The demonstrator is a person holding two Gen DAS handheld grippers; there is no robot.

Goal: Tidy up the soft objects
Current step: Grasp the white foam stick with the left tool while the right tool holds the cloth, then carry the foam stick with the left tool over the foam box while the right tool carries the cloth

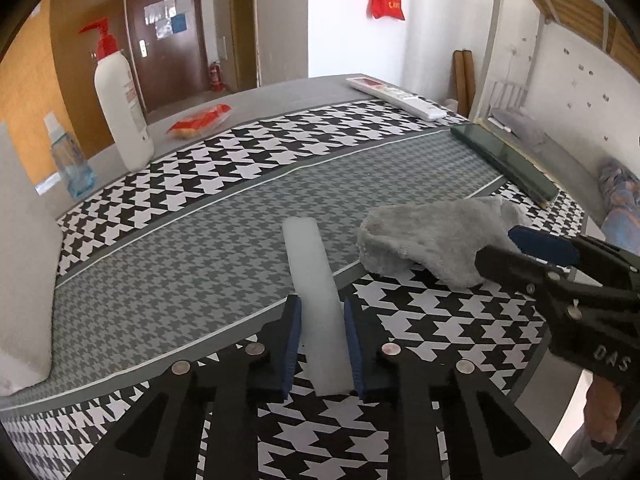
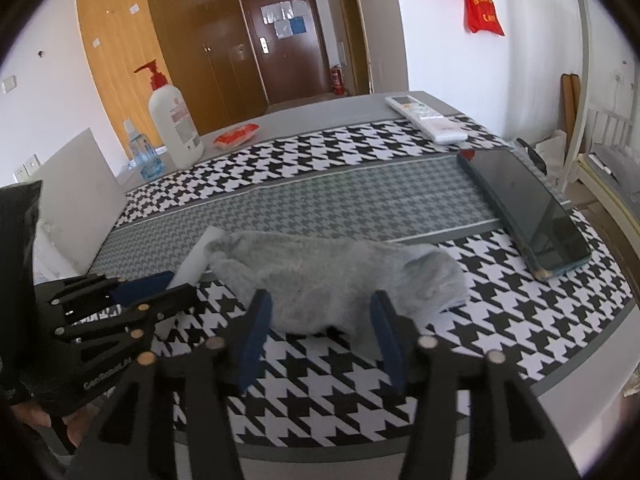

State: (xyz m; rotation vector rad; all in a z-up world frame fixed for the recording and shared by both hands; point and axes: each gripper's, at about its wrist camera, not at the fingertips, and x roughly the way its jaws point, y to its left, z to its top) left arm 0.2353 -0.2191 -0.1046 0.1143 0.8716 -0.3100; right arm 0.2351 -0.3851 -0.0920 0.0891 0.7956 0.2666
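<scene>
A white foam strip (image 1: 314,300) is lying lengthwise on the houndstooth tablecloth (image 1: 180,240), its near end sitting between the blue pads of the left gripper (image 1: 322,340). Those pads are standing just off each side of the strip, so the gripper is bracketing it with its fingers slightly apart; whether they are touching the foam I cannot tell. Just beside the strip, to its right, a grey fuzzy cloth (image 1: 436,236) is lying in a loose heap, and in the right wrist view the cloth (image 2: 332,276) is overlapping the strip's (image 2: 200,256) far end. The right gripper (image 2: 320,340) is straddling the near edge of the cloth with its fingers spread wide, not closing on it; the left wrist view is showing the right gripper (image 1: 516,248) reaching in against the cloth's right end.

Farther back on the table, a dark phone (image 2: 528,212) is lying at the right edge, a white remote control (image 2: 426,118) beyond it, and a red packet (image 2: 236,135), a white pump bottle (image 2: 174,128) and a clear blue spray bottle (image 2: 140,154) are standing along the far left.
</scene>
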